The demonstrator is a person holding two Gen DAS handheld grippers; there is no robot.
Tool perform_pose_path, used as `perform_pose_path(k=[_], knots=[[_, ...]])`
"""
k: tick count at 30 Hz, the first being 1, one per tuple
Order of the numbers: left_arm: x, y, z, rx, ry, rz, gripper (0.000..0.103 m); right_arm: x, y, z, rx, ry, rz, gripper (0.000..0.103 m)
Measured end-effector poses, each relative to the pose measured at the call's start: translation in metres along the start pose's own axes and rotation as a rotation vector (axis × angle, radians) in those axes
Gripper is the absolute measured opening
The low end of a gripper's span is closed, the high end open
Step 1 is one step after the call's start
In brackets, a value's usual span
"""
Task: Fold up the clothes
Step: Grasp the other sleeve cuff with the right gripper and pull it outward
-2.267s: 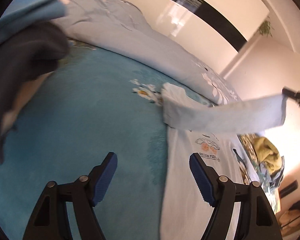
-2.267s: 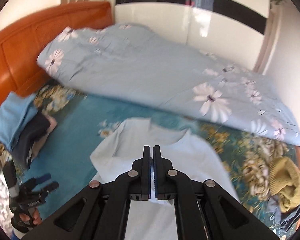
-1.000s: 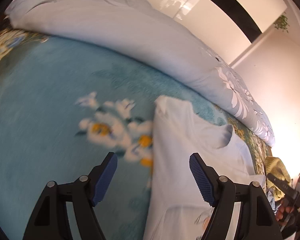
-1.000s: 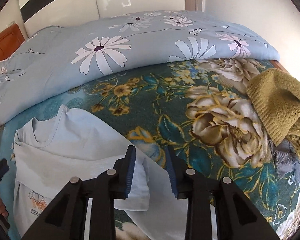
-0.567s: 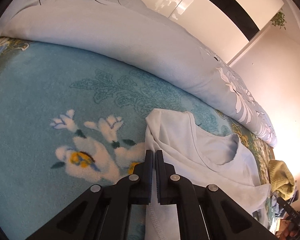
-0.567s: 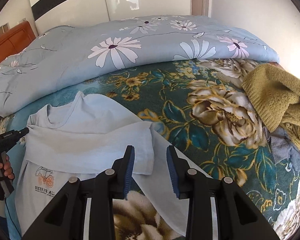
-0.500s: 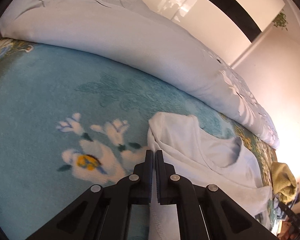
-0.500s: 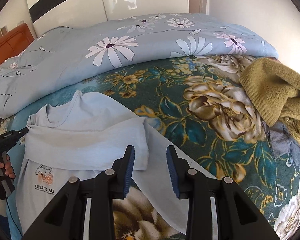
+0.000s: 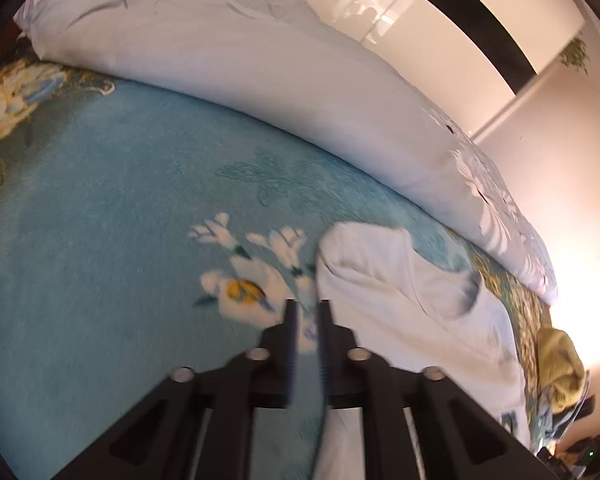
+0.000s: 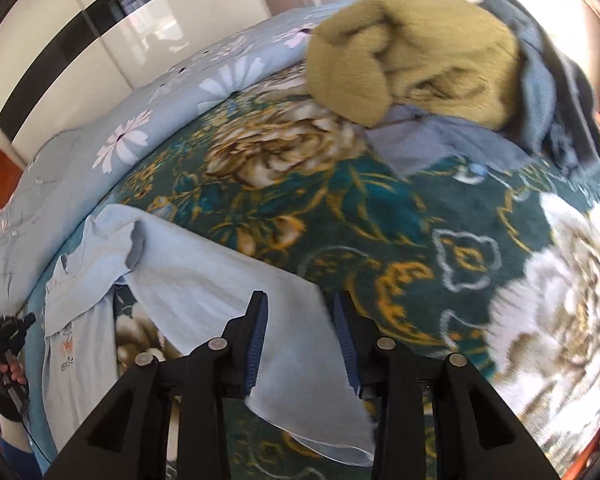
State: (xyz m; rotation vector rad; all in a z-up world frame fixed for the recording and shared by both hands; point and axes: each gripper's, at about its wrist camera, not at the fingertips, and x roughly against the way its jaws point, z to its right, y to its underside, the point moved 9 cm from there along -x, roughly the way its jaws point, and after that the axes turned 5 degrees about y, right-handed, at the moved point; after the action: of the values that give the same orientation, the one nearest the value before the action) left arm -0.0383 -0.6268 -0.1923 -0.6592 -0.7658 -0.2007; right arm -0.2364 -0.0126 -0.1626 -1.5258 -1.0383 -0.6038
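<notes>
A light blue T-shirt (image 9: 404, 300) lies on the floral blanket, one sleeve folded across its chest. My left gripper (image 9: 307, 316) sits at the shirt's left shoulder edge with a narrow gap between its jaws; cloth runs along the right finger, and the blur hides whether it is pinched. In the right wrist view the shirt (image 10: 220, 280) spreads to the left, and my right gripper (image 10: 300, 320) is open over its right side, the cloth lying between and under the fingers.
A rolled light blue floral duvet (image 9: 260, 72) lies along the far side of the bed (image 10: 380, 208). A heap with a mustard knit (image 10: 412, 48) and grey-blue clothes (image 10: 540, 92) sits at the right end. A wardrobe stands behind.
My right gripper has swung right toward the clothes heap, still open over the shirt's right side. My left gripper's jaws have parted slightly at the left shoulder and the view has shifted.
</notes>
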Motion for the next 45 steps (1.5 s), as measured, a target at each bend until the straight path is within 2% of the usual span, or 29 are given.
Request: perform_pose_path(k=[1, 3, 4, 6, 8, 10, 14, 17, 20, 22, 23, 25, 27, 31, 35, 37, 39, 42, 45], knots=[[0.011, 0.007, 0.009, -0.024, 0.005, 0.014, 0.052, 0.006, 0.003, 0.016, -0.042, -0.001, 0.005, 0.043], [0.039, 0.023, 0.030, -0.061, 0.036, 0.071, 0.061, 0.012, 0.015, 0.035, -0.114, -0.035, -0.010, 0.044], [0.055, 0.034, 0.040, -0.073, 0.061, 0.098, 0.068, 0.013, 0.021, 0.034, -0.113, -0.065, -0.023, 0.044], [0.079, 0.056, 0.058, -0.088, 0.102, 0.123, 0.074, 0.017, 0.033, 0.024, -0.072, -0.124, -0.036, 0.044], [0.097, 0.071, 0.071, -0.110, 0.118, 0.134, 0.076, 0.023, 0.041, 0.006, 0.038, -0.141, -0.024, 0.046], [0.115, 0.088, 0.083, -0.148, 0.118, 0.138, 0.077, 0.020, 0.048, -0.016, 0.174, -0.114, -0.015, 0.060], [0.137, 0.119, 0.093, -0.162, 0.118, 0.125, 0.078, 0.005, 0.057, -0.049, 0.410, 0.003, 0.013, 0.060], [0.149, 0.143, 0.093, -0.137, 0.120, 0.111, 0.078, -0.010, 0.064, -0.048, 0.488, 0.074, 0.022, 0.060], [0.157, 0.157, 0.089, -0.132, 0.081, 0.113, 0.078, -0.011, 0.066, -0.042, 0.505, 0.063, 0.039, 0.059], [0.161, 0.163, 0.089, -0.144, 0.055, 0.120, 0.078, -0.008, 0.061, -0.034, 0.468, 0.039, 0.037, 0.037], [0.163, 0.166, 0.091, -0.149, 0.054, 0.122, 0.078, -0.007, 0.058, -0.028, 0.439, 0.020, 0.029, 0.032], [0.164, 0.170, 0.095, -0.149, 0.062, 0.118, 0.078, -0.006, 0.052, -0.018, 0.380, -0.018, 0.014, 0.011], [0.163, 0.174, 0.100, -0.137, 0.082, 0.108, 0.078, -0.003, 0.046, -0.007, 0.291, -0.089, -0.007, 0.007], [0.159, 0.178, 0.105, -0.133, 0.087, 0.098, 0.078, 0.003, 0.031, 0.021, 0.080, -0.216, -0.030, 0.005], [0.155, 0.179, 0.103, -0.121, 0.091, 0.087, 0.078, 0.022, 0.007, 0.046, -0.190, -0.446, -0.043, 0.004], [0.153, 0.179, 0.098, -0.106, 0.094, 0.084, 0.078, 0.035, -0.009, 0.046, -0.281, -0.549, -0.048, 0.004], [0.152, 0.179, 0.092, -0.084, 0.099, 0.081, 0.078, 0.049, -0.025, 0.038, -0.311, -0.601, -0.048, 0.004], [0.151, 0.174, 0.083, -0.057, 0.111, 0.072, 0.078, 0.072, -0.051, 0.008, -0.296, -0.631, -0.043, 0.004], [0.155, 0.159, 0.077, -0.083, 0.097, 0.080, 0.078, 0.100, -0.078, -0.035, -0.224, -0.615, -0.026, 0.004]])
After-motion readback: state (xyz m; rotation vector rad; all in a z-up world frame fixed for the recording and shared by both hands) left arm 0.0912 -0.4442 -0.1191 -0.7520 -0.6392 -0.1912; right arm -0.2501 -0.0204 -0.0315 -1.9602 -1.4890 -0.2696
